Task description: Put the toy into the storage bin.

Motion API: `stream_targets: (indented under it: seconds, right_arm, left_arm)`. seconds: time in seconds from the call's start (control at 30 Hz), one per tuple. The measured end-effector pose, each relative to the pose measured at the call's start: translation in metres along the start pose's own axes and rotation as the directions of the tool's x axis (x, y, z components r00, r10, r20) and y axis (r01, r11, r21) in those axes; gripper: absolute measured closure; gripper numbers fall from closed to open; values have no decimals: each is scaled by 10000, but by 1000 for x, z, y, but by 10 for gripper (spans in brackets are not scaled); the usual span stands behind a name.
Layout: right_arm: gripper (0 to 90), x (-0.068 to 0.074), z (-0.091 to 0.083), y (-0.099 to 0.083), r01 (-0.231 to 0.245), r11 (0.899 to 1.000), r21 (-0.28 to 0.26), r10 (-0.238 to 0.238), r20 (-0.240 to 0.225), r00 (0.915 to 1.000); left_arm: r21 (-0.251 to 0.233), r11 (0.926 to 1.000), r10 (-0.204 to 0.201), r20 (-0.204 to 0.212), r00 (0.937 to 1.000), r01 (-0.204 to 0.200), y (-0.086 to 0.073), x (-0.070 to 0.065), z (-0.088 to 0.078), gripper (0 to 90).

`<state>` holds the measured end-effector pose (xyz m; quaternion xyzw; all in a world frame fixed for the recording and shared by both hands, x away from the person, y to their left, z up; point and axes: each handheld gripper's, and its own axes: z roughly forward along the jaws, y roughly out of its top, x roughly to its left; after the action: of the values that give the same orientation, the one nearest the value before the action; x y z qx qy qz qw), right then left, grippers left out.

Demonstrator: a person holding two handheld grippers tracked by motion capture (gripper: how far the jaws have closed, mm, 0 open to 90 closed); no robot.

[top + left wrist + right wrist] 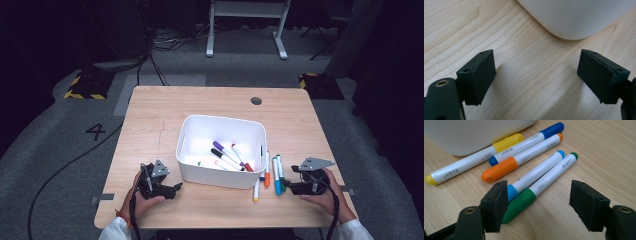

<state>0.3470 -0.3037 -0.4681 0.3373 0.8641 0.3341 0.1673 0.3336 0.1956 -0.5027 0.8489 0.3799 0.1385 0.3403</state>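
Two black grippers sit low over the wooden table [150,115]. The right gripper [541,205] is wide open and grips nothing, with the green pen [541,186] lying flat between its square, rough pads, its cap beside the left one. A light blue pen [536,175] lies against it. The left gripper [536,75] is wide open over bare wood, near the smooth, round-cornered white bin [579,15].
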Motion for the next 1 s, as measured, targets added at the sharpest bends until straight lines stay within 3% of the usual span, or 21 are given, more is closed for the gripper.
stream_targets:
  seconds: [0.17, 0.43, 0.7, 0.87, 1.0]
  right_arm:
    - [321, 0, 6, -4, -65, 9995, 303, 65, 0, 10000]
    - [355, -18, 4, -18, -941, 9947, 403, 926, 390, 9949]
    - [557, -36, -1, -33, -1842, 9825, 281, 1808, 952, 9789]
    - [735, -40, -2, -36, -1969, 9803, 130, 1943, 1119, 9746]
    - [740, -40, -2, -36, -1976, 9802, 89, 1953, 1155, 9739]
  left_arm:
    - [-1, 10000, 1, -2, 10000, -1, 0, 0, 0, 153]
    - [0, 10000, -4, 3, 10000, 4, 0, 0, 0, 153]
    - [1, 10000, -1, 0, 10000, 1, 0, 0, 0, 153]
    - [5, 10000, 2, 3, 10000, -2, 0, 0, 0, 153]
    - [0, 10000, -2, -1, 10000, 2, 0, 0, 0, 153]
